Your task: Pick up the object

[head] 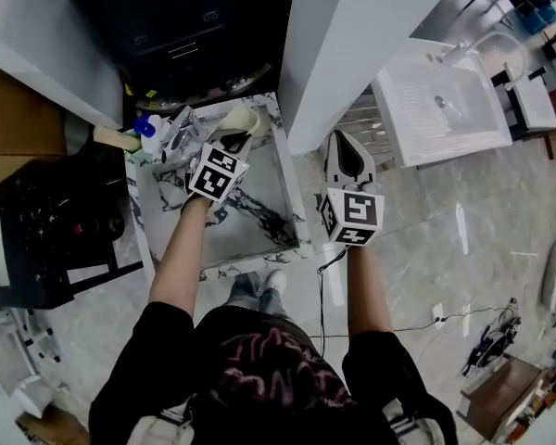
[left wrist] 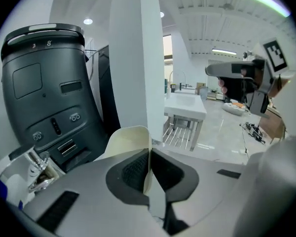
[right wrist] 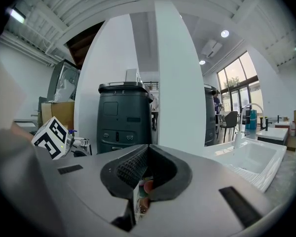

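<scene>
The object is a cream, thin-walled, cup-like thing [head: 245,118] at the far end of the marble table [head: 259,225]. My left gripper [head: 230,139] is shut on it. In the left gripper view its cream wall [left wrist: 126,141] rises just beyond the left gripper [left wrist: 149,154], with the rim pinched edge-on between the two dark pads. My right gripper [head: 345,141] hangs off the table's right side over the floor, beside the white pillar [head: 352,44]. In its own view the right gripper [right wrist: 146,151] has its jaws together with nothing held.
A blue-capped bottle [head: 146,126] and a shiny crinkled wrapper [head: 178,130] lie left of the object. A tall black machine [left wrist: 44,93] stands behind the table. A white sink [head: 440,100] is to the right, a black rack [head: 46,235] to the left.
</scene>
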### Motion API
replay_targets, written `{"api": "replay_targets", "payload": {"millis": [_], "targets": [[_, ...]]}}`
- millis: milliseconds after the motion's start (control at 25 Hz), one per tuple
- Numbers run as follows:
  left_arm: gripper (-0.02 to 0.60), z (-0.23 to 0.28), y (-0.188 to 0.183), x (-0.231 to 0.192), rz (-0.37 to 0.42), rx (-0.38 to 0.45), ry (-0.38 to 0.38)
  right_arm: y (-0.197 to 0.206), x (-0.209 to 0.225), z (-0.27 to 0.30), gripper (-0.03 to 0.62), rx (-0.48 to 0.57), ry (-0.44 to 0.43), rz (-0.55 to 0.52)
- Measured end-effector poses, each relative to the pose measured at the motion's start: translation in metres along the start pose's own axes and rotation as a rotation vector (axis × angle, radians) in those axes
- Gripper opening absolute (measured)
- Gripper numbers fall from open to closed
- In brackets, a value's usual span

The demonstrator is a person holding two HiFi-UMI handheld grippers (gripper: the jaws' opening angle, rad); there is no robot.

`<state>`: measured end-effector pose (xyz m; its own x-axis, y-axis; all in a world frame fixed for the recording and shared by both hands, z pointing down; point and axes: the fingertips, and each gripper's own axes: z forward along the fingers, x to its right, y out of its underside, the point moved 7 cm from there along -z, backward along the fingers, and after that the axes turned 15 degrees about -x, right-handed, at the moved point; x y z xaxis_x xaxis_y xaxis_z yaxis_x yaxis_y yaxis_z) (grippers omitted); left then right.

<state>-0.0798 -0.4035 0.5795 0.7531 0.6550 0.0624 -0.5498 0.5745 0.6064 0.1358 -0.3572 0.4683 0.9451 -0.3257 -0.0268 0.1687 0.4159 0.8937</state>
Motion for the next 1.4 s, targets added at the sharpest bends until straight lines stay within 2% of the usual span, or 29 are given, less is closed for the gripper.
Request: {"api": "replay_targets", "payload": {"millis": [120, 400, 600, 1040, 1240, 1400], "targets": [[0.028, -0.026, -0.006, 0.007, -0.036, 0.054, -0.007, -0.005, -0.001, -0.013, 0.015, 0.017, 0.001, 0.0], [0.026, -0.084, -0.016, 0.029, -0.038, 0.153, -0.048, -0.013, -0.011, -0.047, 0.015, 0.055, -0.006, -0.008], [0.025, -0.126, -0.015, 0.04, -0.097, 0.233, -0.064, -0.022, -0.016, -0.075, 0.015, 0.09, -0.007, -0.01], [0.025, -0.215, -0.016, 0.082, -0.094, 0.384, -0.165, -0.027, -0.026, -0.133, 0.015, 0.152, -0.039, -0.013], [0.025, -0.245, -0.011, 0.097, -0.128, 0.456, -0.171, -0.023, -0.029, -0.151, 0.014, 0.171, -0.053, -0.014], [0.025, -0.262, -0.007, 0.115, -0.107, 0.481, -0.203, -0.018, -0.029, -0.166, 0.015, 0.17, -0.057, -0.027]]}}
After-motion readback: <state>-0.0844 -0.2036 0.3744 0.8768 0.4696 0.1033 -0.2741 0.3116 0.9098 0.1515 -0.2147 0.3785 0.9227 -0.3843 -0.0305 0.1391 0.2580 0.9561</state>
